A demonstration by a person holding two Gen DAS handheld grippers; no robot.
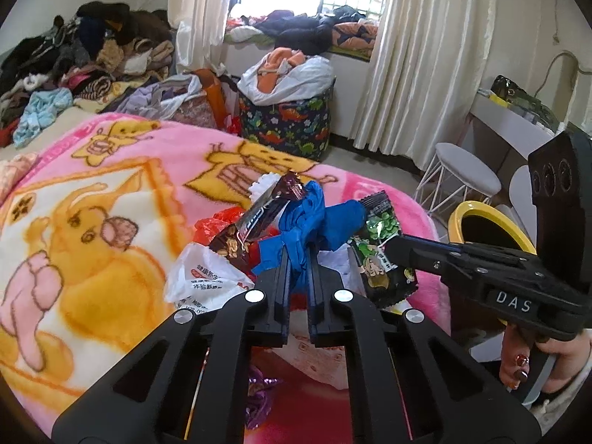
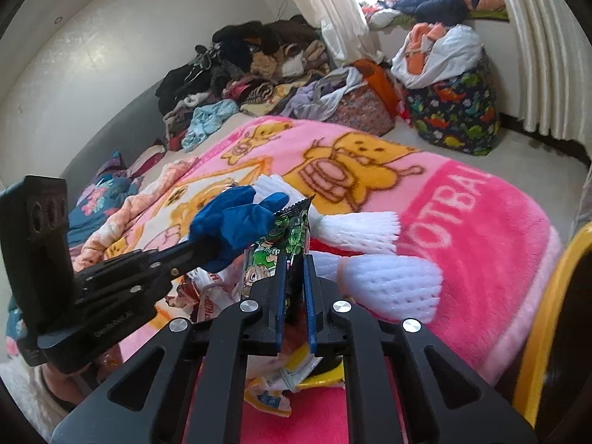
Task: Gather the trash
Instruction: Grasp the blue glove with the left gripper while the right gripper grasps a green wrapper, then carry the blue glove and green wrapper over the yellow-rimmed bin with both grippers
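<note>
My left gripper (image 1: 298, 255) is shut on a crumpled blue glove (image 1: 314, 218), held above the pink blanket; it also shows in the right wrist view (image 2: 229, 222). My right gripper (image 2: 295, 262) is shut on a green-and-black snack wrapper (image 2: 285, 240), which also shows in the left wrist view (image 1: 381, 259). A brown chocolate wrapper (image 1: 259, 214), a red plastic bag (image 1: 218, 222), a white printed plastic bag (image 1: 207, 277) and white foam fruit nets (image 2: 370, 259) lie on the blanket around both grippers. A purple foil wrapper (image 1: 259, 388) lies below the left gripper.
A yellow-rimmed bin (image 1: 484, 229) stands to the right of the bed; its rim shows in the right wrist view (image 2: 555, 296). A white stool (image 1: 466, 170) stands behind it. Clothes are piled (image 1: 85, 55) at the bed's far end. A dinosaur-print bag (image 1: 288, 118) stands on the floor.
</note>
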